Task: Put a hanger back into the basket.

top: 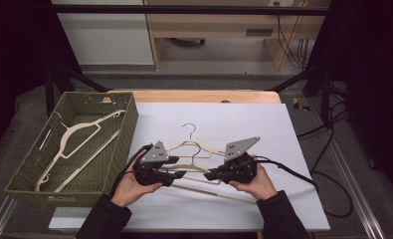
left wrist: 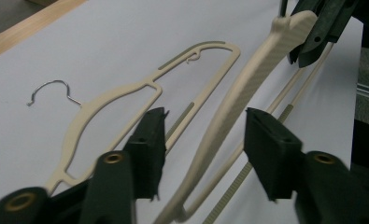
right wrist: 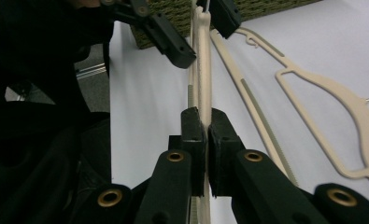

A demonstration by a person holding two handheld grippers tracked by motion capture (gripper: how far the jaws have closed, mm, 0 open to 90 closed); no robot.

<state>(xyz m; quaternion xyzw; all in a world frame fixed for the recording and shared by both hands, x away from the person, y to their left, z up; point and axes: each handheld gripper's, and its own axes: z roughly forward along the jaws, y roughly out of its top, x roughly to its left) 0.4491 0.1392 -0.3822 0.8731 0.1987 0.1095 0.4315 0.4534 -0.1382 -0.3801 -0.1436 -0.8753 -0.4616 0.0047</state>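
- While your right gripper (right wrist: 204,140) clamps the cream plastic hanger (top: 204,169) at lower centre of the high view, keep that pinch firm.
- Your left gripper (left wrist: 203,149) stands half open, its jaws either side of the arm without touching; close before carrying it to the green woven basket (top: 127,127).

Both forearms in dark sleeves entering from below, left hand (top: 129,186) cupping the left gripper (top: 180,174), jaws parted and touching nothing, right hand (top: 256,183) holding the right gripper (top: 210,175), jaws pressed together, the two grippers pointing toward each other, tips near.
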